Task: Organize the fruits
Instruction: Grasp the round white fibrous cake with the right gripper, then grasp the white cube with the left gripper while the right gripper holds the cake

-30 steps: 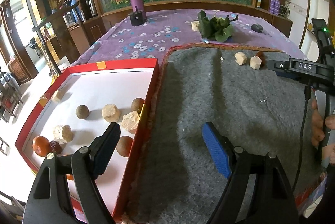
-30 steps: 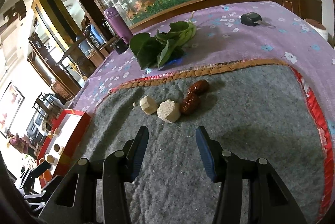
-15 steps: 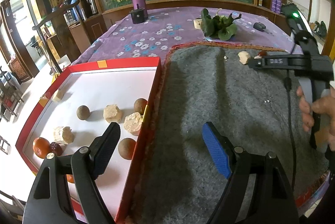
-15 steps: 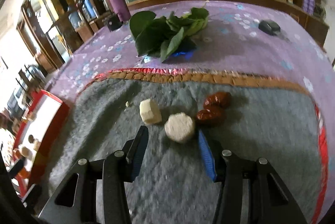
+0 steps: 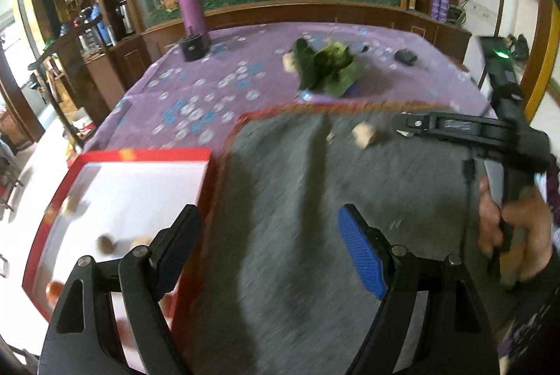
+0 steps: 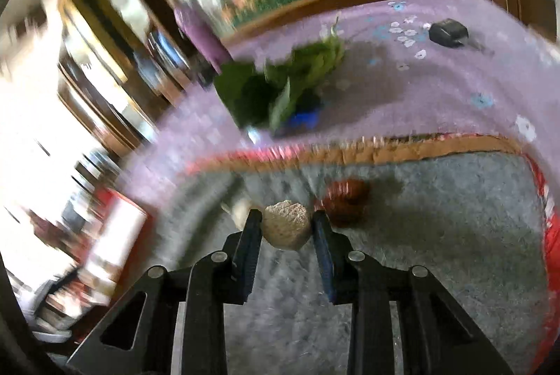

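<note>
pale rough lump (image 6: 286, 229), rounded, crumbly-looking

A felt mat (image 5: 297, 235) covers the near right part of the table (image 5: 196, 91). A box (image 5: 140, 193) sits against the mat's left edge, with fruits inside. Near the mat's far edge lie a pale chunk (image 6: 286, 229), another chunk (image 6: 240, 212) to its left, and dates (image 6: 346, 200) to its right. Leaves (image 6: 280, 88) lie beyond that edge, a flask (image 5: 190, 12) at the table's far left corner.
</note>
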Tool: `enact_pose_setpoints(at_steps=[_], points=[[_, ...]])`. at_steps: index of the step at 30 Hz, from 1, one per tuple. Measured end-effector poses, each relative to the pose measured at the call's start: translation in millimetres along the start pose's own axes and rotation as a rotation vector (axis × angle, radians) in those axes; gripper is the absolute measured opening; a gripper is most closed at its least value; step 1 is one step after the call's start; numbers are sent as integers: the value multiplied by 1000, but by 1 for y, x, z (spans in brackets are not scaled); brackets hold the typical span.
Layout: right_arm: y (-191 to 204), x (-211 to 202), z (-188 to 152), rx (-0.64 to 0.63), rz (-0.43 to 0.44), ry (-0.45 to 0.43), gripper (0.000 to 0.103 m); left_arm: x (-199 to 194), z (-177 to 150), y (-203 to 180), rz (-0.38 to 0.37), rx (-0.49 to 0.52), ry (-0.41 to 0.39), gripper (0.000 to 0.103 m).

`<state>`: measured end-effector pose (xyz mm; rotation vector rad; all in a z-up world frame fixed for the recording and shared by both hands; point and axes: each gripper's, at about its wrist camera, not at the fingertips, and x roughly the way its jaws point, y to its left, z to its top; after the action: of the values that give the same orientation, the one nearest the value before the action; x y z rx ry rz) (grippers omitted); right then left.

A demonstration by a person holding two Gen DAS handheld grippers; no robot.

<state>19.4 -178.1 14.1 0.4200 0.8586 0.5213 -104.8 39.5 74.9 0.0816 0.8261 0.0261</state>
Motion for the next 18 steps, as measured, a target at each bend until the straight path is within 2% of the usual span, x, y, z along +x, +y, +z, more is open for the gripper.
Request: enact_pose_setpoints(at_steps=[3, 5, 7, 10, 15, 18], points=[[-21, -19, 9, 119, 115, -55, 30, 12, 17, -17, -2, 15, 2, 81], [-33, -24, 10, 186, 145, -67, 30, 26, 27, -29, -7, 22, 23, 81], [-43, -26, 11, 247, 148, -70, 30, 43, 35, -40, -18, 17, 53, 81], [-63, -28, 12, 348, 146, -84, 30, 67, 41, -53, 9, 11, 93, 81], [-78, -29, 12, 417, 84, -89, 31, 88, 47, -71, 9, -6, 108, 81], [-80, -27, 11, 433, 80, -75, 31, 99, 52, -81, 27, -2, 121, 81]])
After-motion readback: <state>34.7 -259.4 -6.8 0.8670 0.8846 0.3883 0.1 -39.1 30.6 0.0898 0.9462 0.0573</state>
